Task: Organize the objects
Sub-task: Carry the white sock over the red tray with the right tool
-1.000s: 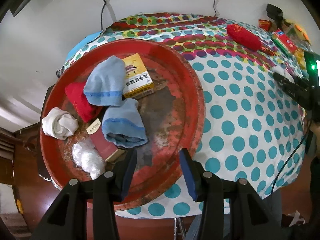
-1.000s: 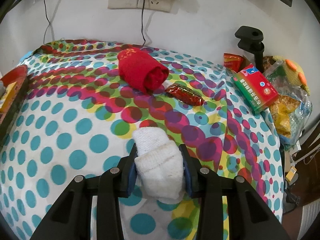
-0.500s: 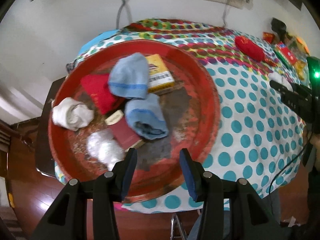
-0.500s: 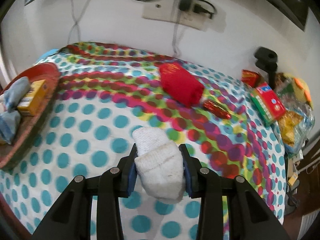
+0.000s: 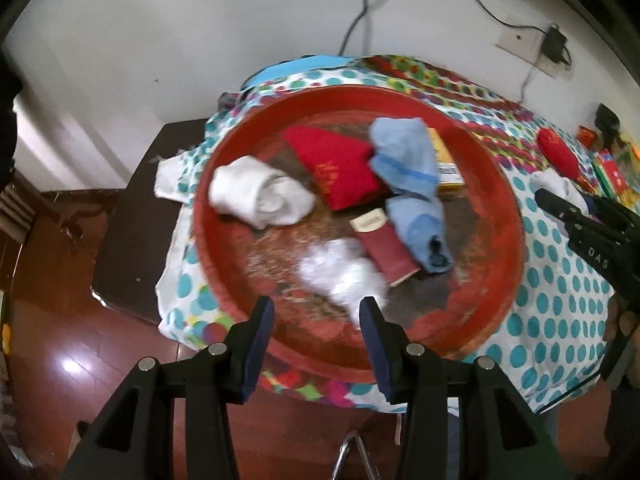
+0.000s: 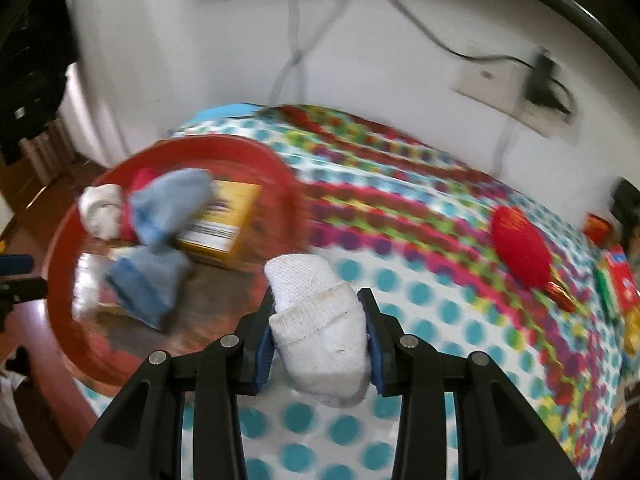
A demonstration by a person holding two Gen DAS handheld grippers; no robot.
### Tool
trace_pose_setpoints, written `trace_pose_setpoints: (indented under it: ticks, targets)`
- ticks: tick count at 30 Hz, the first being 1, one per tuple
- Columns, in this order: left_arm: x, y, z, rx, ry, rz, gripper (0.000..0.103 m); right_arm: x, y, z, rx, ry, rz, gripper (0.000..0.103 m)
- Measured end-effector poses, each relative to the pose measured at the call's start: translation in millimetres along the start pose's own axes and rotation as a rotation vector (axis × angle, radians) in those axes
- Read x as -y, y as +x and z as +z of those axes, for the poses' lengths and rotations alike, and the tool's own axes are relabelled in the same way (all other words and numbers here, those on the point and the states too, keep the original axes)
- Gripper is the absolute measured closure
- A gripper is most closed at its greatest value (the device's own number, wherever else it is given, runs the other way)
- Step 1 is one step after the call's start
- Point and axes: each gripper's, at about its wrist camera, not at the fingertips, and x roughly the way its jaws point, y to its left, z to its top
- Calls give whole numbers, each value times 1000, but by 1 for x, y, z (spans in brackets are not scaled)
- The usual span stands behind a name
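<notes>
My right gripper [image 6: 318,320] is shut on a rolled white sock [image 6: 316,312] and holds it above the dotted tablecloth, just right of the round red tray [image 6: 60,240]. The tray [image 5: 504,216] holds a white sock roll [image 5: 260,196], a red sock roll [image 5: 340,168], two blue sock rolls [image 5: 404,160], a yellow box [image 5: 448,164], a dark red booklet [image 5: 384,244] and a white plastic wad [image 5: 344,276]. My left gripper [image 5: 316,316] is open and empty over the tray's near rim. The right gripper [image 5: 560,208] with its sock shows at the tray's right.
A red sock roll [image 6: 520,252] and a small red packet [image 6: 560,296] lie on the cloth [image 6: 420,292] at the right, with a green and red box [image 6: 616,284] beyond. A dark side table [image 5: 132,216] and wooden floor lie left of the table. Wall sockets with cables are behind.
My right gripper has carried the white sock left toward the red tray, which now fills its left view. My left gripper has pulled back and left of the tray, still open.
</notes>
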Motion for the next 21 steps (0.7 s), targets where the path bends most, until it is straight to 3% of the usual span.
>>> trace_pose_setpoints:
  ticks: [7,21]
  targets:
    - [-23,0,-3,-3,-58,8,58,-45,24,12,-39,-74,71,68]
    - [-33,-10,-11,-16,-74,36,58,-76,49,18,-88,-88,136,68]
